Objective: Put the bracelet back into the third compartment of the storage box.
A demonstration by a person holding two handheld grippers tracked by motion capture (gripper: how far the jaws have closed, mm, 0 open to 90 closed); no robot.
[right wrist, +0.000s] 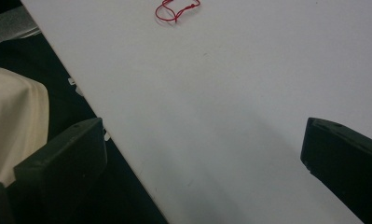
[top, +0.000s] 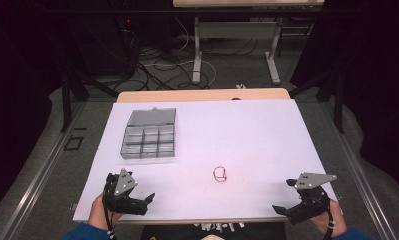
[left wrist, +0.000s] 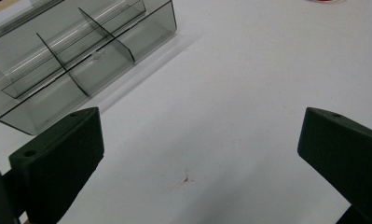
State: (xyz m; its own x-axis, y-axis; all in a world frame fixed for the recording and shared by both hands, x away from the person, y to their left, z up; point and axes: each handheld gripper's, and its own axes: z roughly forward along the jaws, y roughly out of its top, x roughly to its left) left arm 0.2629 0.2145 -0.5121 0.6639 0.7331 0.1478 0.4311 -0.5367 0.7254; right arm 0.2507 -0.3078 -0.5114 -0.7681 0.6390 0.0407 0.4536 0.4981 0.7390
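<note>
From the high view, we see the thin red loop of string (top: 220, 174) lying loose at the surface's (top: 267, 135) six o'clock, between our left gripper (top: 148, 204) and right gripper (top: 282, 202), both with fingers apart and empty. The smoky clear plastic compartment box (top: 149, 134) sits at ten o'clock.

In the left gripper view, we face the box (left wrist: 72, 60); a careless sweep could shove it.

In the right gripper view, the string (right wrist: 175, 10) lies at twelve o'clock; being so flat, we judge it could slip the fingers.
</note>
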